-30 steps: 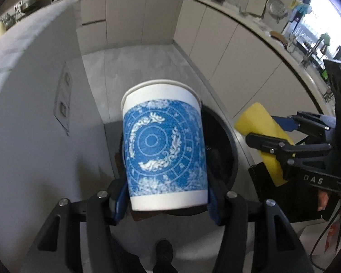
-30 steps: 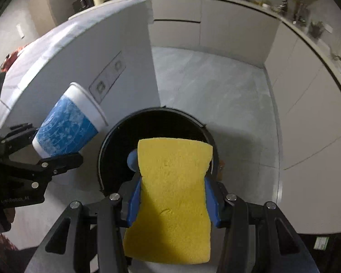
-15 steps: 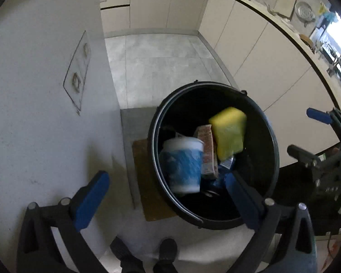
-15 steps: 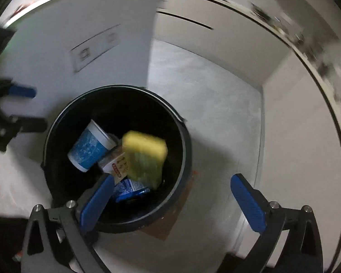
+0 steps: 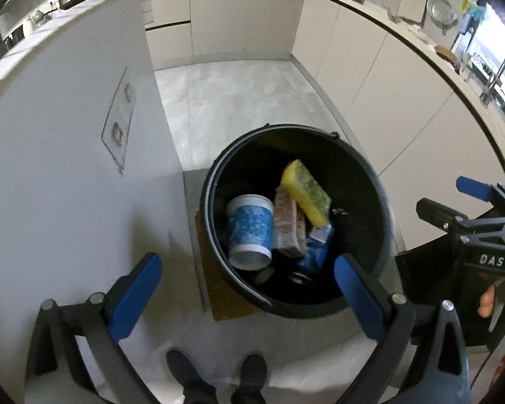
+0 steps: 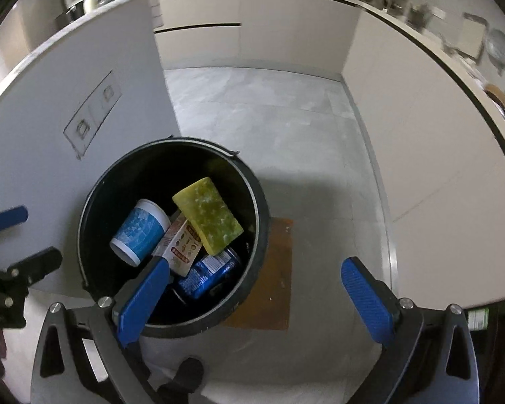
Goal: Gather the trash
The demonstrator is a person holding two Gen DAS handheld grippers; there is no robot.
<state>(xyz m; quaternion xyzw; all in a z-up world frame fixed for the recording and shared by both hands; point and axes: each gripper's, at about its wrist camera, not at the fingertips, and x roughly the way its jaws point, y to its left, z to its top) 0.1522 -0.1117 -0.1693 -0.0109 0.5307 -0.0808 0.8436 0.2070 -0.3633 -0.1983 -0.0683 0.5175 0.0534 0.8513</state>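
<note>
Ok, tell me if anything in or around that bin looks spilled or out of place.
Nothing stands out. The paper cup, sponge, carton and blue can all lie jumbled inside the black bin, none on the floor.

"DAS" on the right hand-held gripper [image 5: 454, 198]
</note>
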